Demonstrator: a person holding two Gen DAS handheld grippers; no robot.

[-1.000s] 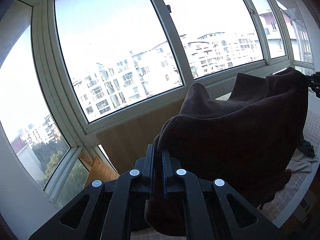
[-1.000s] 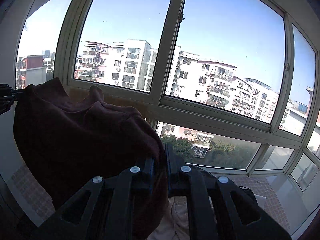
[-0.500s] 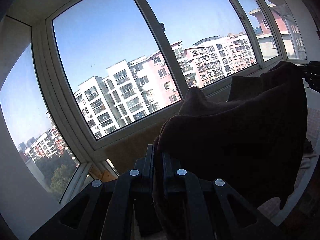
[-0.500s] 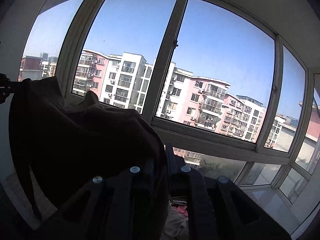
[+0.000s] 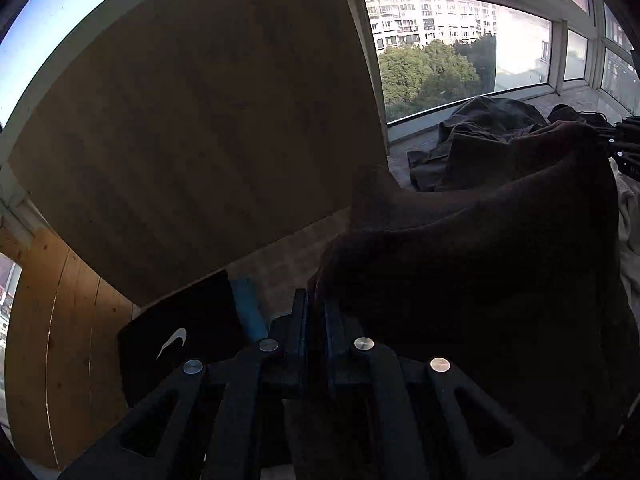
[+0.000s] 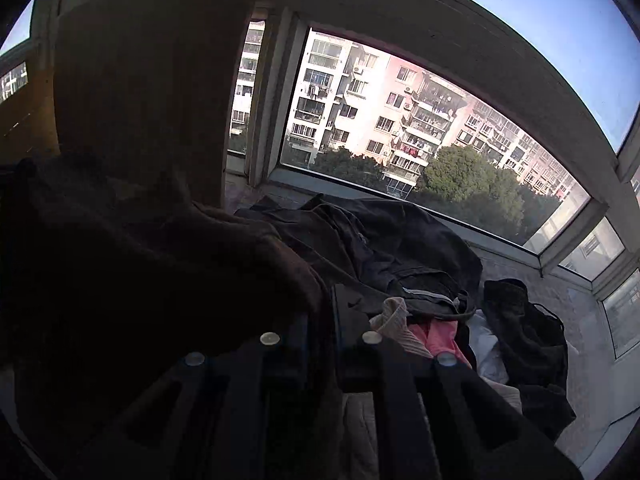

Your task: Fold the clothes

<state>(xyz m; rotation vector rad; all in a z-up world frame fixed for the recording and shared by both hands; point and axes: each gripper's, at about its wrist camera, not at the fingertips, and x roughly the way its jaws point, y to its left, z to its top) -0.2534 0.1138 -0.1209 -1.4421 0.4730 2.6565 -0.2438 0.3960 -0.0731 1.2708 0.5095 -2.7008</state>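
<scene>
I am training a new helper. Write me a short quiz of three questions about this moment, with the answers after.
1. True or false: both grippers are shut on the same brown garment.
2. Which lies nearest the left gripper? A) red cup B) black item with a white swoosh C) open book
3. Fill in: behind the right gripper, unfolded clothes lie below the ____.

Key: 1 true; 2 B; 3 window.
</scene>
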